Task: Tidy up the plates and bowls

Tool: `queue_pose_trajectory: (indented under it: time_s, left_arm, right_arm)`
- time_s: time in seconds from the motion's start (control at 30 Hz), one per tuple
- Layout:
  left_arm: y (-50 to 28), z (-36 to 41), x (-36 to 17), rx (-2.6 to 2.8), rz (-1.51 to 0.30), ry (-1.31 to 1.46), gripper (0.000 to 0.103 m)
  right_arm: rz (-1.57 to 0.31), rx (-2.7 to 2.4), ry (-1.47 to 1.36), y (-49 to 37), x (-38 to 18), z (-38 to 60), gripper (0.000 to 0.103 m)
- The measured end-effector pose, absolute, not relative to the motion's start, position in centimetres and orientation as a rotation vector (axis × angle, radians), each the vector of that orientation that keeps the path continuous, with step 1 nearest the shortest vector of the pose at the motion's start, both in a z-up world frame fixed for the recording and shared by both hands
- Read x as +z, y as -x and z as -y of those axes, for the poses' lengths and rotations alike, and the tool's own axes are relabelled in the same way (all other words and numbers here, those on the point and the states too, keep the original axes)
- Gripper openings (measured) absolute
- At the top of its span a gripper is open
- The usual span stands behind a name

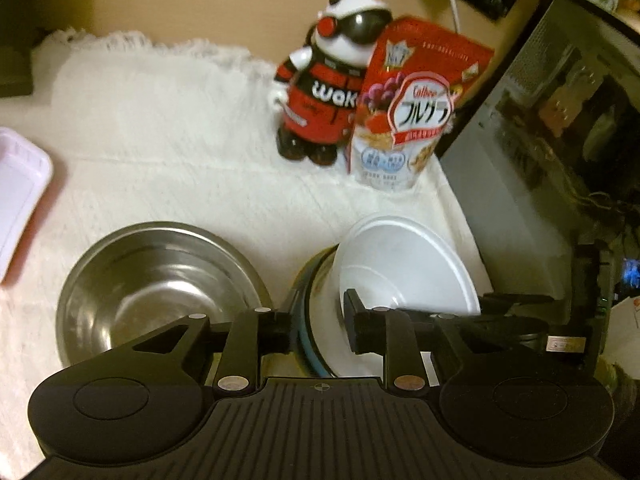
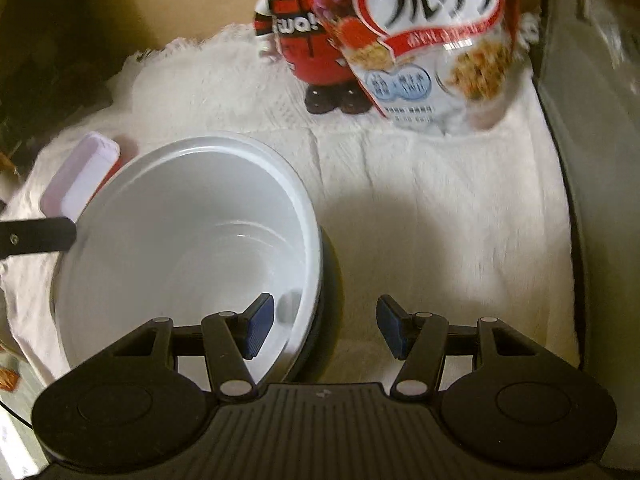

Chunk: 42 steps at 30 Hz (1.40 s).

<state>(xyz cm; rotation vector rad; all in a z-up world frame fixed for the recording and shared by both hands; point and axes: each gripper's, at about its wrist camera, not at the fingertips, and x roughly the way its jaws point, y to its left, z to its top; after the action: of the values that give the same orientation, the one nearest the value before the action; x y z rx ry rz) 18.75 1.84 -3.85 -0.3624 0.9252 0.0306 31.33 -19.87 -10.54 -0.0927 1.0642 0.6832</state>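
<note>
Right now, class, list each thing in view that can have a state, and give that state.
steel bowl, upright, empty.
white bowl, empty, nested in a dark-rimmed dish.
dark-rimmed dish, under the white bowl.
cereal bag, standing.
left tongs, astride both rims; grip unclear.
right tongs, open, astride the white bowl's rim.

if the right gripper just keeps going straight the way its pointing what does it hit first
Probably the white bowl: the right gripper straddles its near rim, its left finger already inside and the other outside. Straight on, the rim would run deeper between the open fingers. Beyond is bare white cloth, then the cereal bag. Depth is unclear.
</note>
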Motion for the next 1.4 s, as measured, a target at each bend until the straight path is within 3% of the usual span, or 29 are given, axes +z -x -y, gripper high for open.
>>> queue_pose_trajectory:
  time_s: [0.27, 0.5, 0.63, 1.0, 1.4]
  left_arm:
    - [-22.9, -1.6, -5.7, 0.002, -1.073, 0.263, 0.039]
    - [-26.8, -1.4, -8.7, -0.028, -1.201, 0.231, 0.04]
    - [-27.2, -0.9, -9.3, -0.077, -1.213, 0.204, 0.035]
    - [-27.4, 0.4, -9.8, -0.099, -1.207, 0.137, 0.046]
    - [-24.0, 1.3, -9.3, -0.069, -1.258, 0.225, 0.046]
  right_arm:
    - [-1.101, 0.629, -0.033, -31.6, -11.0, 21.3, 0.057]
    - [-1.219, 0.634, -0.157, -31.7, -12.3, 21.1, 0.057]
    - [-1.28, 0.662, -0.237, -31.4, -13.2, 20.9, 0.057]
    - [-1.312, 0.689, -0.28, -31.5, -13.5, 19.9, 0.058]
    - [-1.322, 0.719, -0.198, -30.5, -12.4, 20.5, 0.058]
